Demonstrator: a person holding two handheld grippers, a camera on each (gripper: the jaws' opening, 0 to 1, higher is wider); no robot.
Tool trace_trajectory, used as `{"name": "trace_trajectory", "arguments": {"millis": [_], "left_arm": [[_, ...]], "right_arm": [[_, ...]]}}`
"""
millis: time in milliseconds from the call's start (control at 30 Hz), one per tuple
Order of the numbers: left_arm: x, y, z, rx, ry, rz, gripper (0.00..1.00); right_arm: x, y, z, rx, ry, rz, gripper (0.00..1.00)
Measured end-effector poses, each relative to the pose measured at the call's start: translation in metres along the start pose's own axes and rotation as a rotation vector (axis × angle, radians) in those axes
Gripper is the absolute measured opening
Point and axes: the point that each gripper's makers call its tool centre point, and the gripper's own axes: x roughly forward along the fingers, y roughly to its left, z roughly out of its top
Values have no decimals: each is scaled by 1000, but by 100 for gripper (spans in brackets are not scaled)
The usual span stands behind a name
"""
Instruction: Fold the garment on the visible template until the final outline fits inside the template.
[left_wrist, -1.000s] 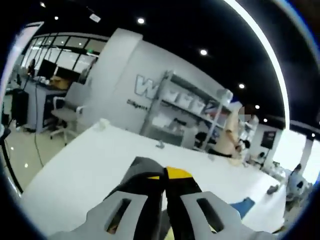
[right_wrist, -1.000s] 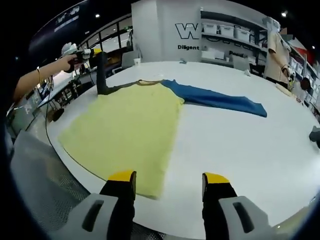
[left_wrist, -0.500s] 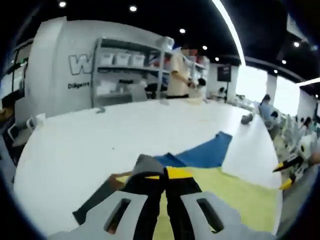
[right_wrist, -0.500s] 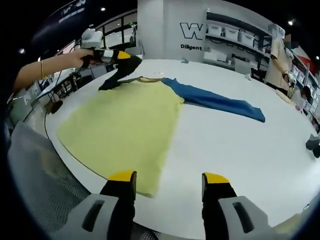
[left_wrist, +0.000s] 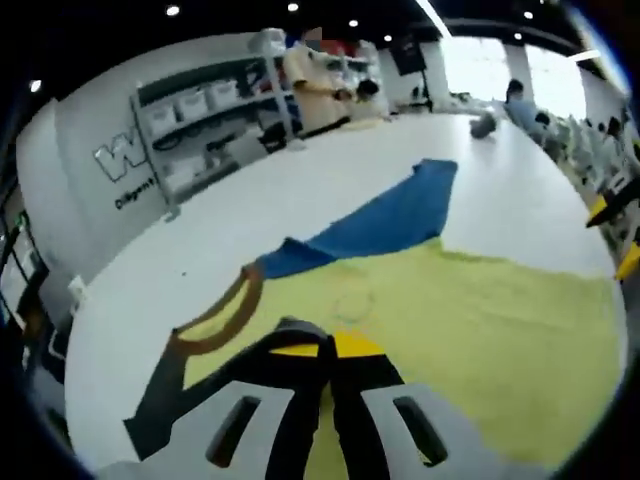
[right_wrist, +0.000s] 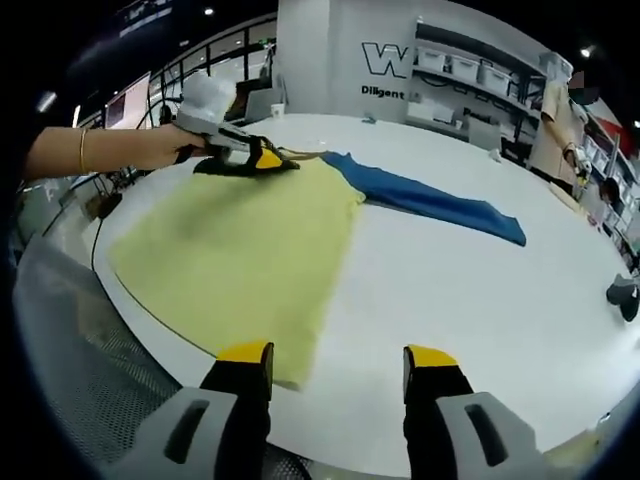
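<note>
The garment lies flat on the white table (right_wrist: 480, 300), with a yellow body (right_wrist: 240, 240), a blue sleeve (right_wrist: 430, 200) stretched to the far right, and a dark grey sleeve (left_wrist: 160, 400). My left gripper (left_wrist: 325, 350) is shut on the dark grey sleeve's end, low over the yellow body (left_wrist: 480, 340) beside the brown collar (left_wrist: 215, 320). The blue sleeve (left_wrist: 390, 220) runs away beyond it. In the right gripper view a hand holds that left gripper (right_wrist: 245, 155) at the garment's far corner. My right gripper (right_wrist: 337, 355) stands open over the table's near edge, at the yellow hem, holding nothing.
A small dark object (right_wrist: 625, 295) sits at the table's right edge. Shelves with white bins (right_wrist: 470, 70) and a person (right_wrist: 552, 110) stand behind the table. A grey mesh chair (right_wrist: 80, 370) is at the lower left, below the table's rim.
My left gripper has swung down from high off the table and carried the dark grey sleeve in over the yellow body near the collar. My right gripper has stayed in place, open.
</note>
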Motion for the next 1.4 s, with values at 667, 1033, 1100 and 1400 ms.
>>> {"name": "trace_trajectory", "arguments": {"millis": [667, 1033, 1100, 1400], "left_arm": [[-33, -22, -14, -423, -70, -25, 43], [-17, 23, -27, -828, -141, 122, 18], [-19, 20, -27, -834, -143, 136, 13], [-14, 9, -16, -732, -112, 133, 0]], "right_arm": [[0, 4, -5, -61, 36, 6, 49], [0, -3, -7, -152, 66, -27, 47], [-1, -1, -3, -146, 43, -23, 49], [0, 1, -6, -114, 45, -16, 48]]}}
